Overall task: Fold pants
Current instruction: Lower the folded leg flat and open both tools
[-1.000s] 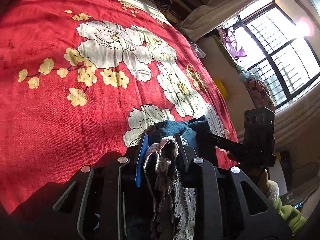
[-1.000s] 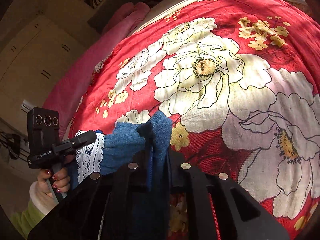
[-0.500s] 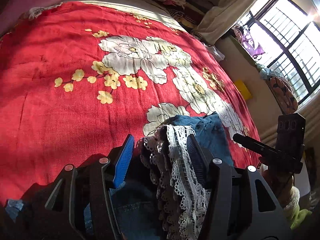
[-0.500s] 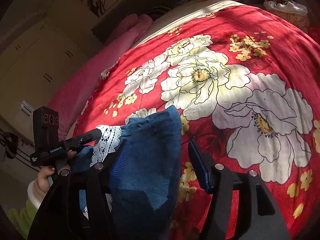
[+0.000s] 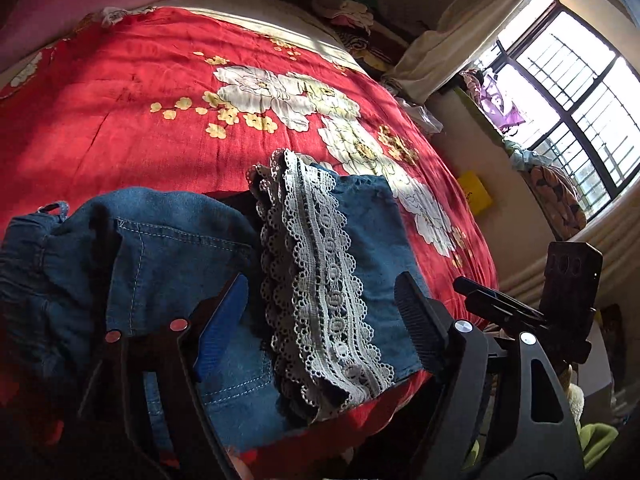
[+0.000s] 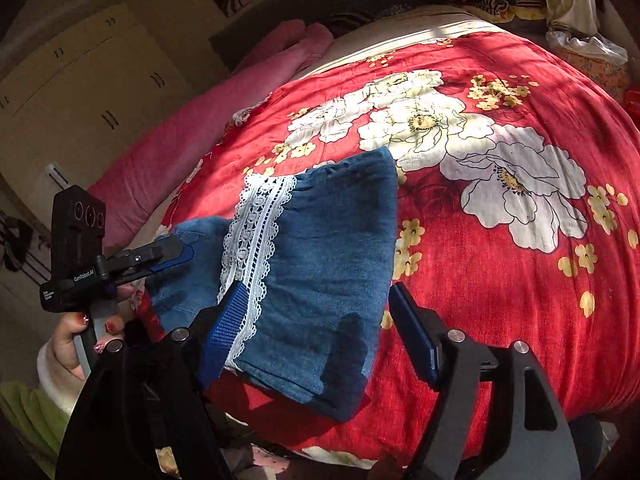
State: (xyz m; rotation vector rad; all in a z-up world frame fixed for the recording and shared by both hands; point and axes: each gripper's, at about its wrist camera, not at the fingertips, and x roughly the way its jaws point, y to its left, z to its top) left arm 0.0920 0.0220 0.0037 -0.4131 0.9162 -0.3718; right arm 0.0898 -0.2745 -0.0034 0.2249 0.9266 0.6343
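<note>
Both hand-held grippers, left (image 5: 320, 300) and right (image 6: 316, 312), tilt downward, jaws opening around the pants (image 6: 320, 248) without gripping, on the bed (image 6: 500, 280).

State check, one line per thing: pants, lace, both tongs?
Blue denim pants: folded, lying on the red floral bedspread.
White lace trim: lying along the top of the fold.
Left tongs: jaws opening, pads off the denim.
Right tongs: jaws opening, not gripping the cloth between them.
</note>
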